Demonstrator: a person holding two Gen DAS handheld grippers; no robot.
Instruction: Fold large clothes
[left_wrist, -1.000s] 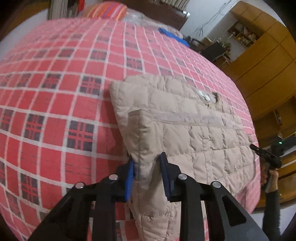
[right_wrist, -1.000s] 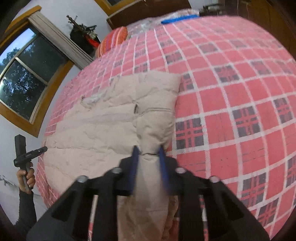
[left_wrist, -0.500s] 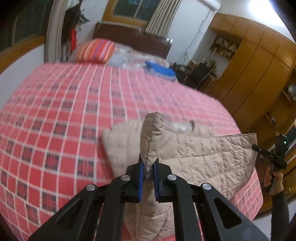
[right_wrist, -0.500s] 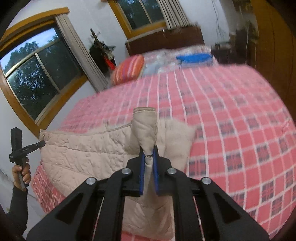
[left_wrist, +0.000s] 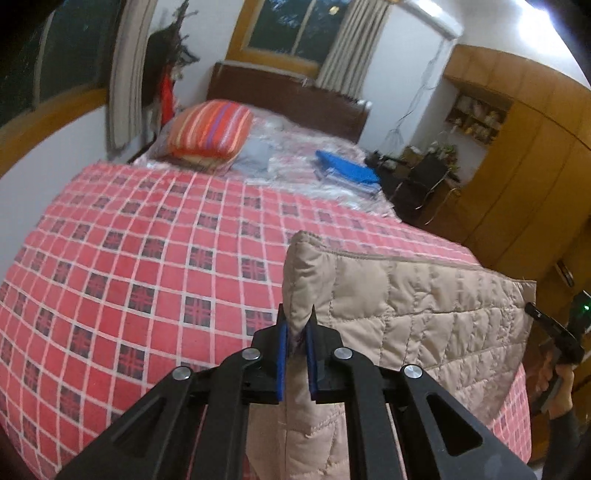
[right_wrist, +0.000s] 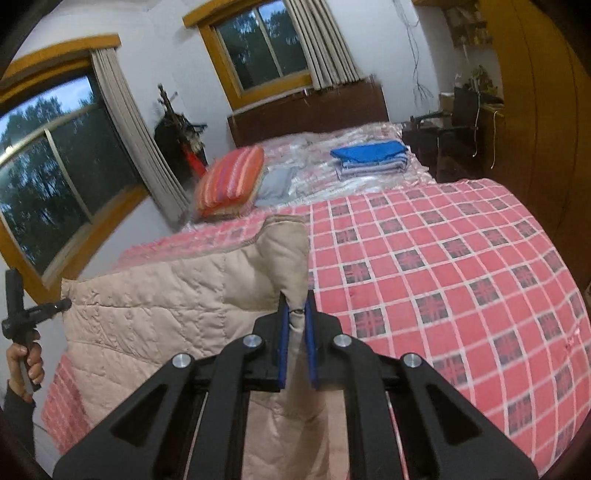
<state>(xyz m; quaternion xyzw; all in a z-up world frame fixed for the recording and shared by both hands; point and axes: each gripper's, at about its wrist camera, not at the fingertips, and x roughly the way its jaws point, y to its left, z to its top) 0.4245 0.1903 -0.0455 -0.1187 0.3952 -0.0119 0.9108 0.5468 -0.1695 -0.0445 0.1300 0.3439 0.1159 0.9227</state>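
Observation:
A beige quilted jacket (left_wrist: 406, 306) hangs stretched in the air above the red checked bed cover (left_wrist: 147, 258). My left gripper (left_wrist: 295, 332) is shut on its left corner, blue pads pinching the fabric. In the right wrist view the same jacket (right_wrist: 177, 295) spreads to the left, and my right gripper (right_wrist: 295, 325) is shut on its right corner. Each view shows the other gripper at the frame edge, held by a hand (right_wrist: 22, 362). The jacket's lower part drops out of sight below the fingers.
A striped orange pillow (left_wrist: 210, 129) and a folded blue pile (right_wrist: 369, 155) lie at the head of the bed near the dark headboard (right_wrist: 306, 110). Wooden wardrobes (left_wrist: 517, 177) line the right side, windows (right_wrist: 55, 158) the left. A dark chair (left_wrist: 424, 177) stands beside the bed.
Both grippers closed on the jacket's corners and lifted it off the bed. It lay flat a second ago and now hangs upright between them, higher than half a second ago.

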